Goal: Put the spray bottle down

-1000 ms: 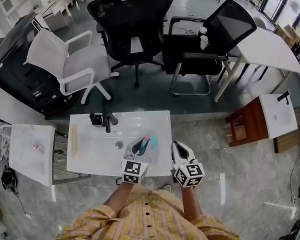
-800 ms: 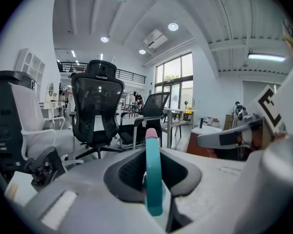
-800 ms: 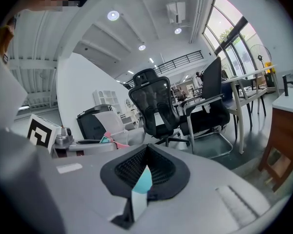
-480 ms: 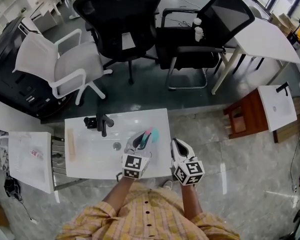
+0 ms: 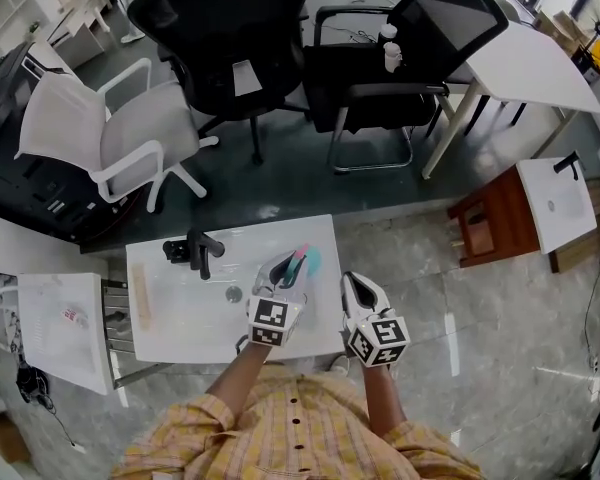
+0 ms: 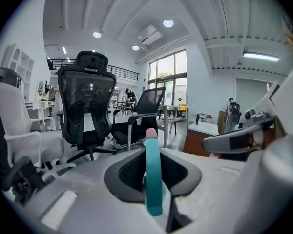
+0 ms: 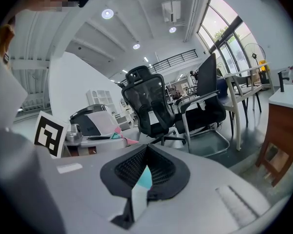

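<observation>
A teal spray bottle (image 5: 303, 263) with a pink tip is clamped in my left gripper (image 5: 283, 268), which is shut on it over the right part of the white sink basin (image 5: 180, 313). In the left gripper view the bottle (image 6: 153, 177) stands as a narrow teal strip between the jaws, pink end up. My right gripper (image 5: 355, 286) hovers just right of the basin's edge, its jaws together with nothing held. In the right gripper view the bottle's pink and teal end (image 7: 118, 132) shows at the left, beside the left gripper's marker cube (image 7: 50, 133).
A black faucet (image 5: 202, 251) stands at the basin's far left, with a pale wooden strip (image 5: 140, 293) along its left side. Office chairs (image 5: 230, 48) and a white table (image 5: 525, 63) stand beyond. A second small sink on a wooden cabinet (image 5: 555, 208) is at the right.
My left gripper has carried the bottle farther out over the basin, away from the person and slightly right. The right gripper has crept forward a little beside it. Both grips look the same.
</observation>
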`<state>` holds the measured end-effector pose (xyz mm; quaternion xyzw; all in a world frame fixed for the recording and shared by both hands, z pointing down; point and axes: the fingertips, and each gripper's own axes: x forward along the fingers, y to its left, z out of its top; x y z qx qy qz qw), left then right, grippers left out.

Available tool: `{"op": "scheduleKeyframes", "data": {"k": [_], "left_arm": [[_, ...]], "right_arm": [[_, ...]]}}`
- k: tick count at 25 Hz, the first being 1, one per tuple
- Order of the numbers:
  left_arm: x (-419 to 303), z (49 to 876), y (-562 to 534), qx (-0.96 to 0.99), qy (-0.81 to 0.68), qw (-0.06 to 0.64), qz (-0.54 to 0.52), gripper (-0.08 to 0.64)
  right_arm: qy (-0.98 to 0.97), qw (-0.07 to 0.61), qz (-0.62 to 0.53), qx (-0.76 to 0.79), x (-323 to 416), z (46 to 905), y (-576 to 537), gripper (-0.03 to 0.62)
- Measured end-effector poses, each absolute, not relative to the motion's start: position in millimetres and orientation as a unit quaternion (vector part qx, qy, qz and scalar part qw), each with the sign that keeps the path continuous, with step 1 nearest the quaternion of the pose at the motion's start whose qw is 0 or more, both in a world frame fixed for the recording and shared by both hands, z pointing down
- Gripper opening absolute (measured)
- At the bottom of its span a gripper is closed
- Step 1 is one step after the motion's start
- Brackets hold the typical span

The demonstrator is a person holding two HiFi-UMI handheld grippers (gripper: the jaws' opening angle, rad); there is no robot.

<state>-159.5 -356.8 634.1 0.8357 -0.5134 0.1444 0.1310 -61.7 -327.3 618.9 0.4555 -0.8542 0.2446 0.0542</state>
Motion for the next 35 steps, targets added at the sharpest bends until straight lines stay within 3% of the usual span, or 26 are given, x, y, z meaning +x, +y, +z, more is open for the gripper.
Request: {"op": "scheduleKeyframes", "data": {"k": [35], "left_arm": [[-114,675,-424,0.844,-0.475,0.125,0.214,0.069]], "right_arm": [[-0.834,0.054,0.260,0.484,-28,630,-339,-0.002]]}}
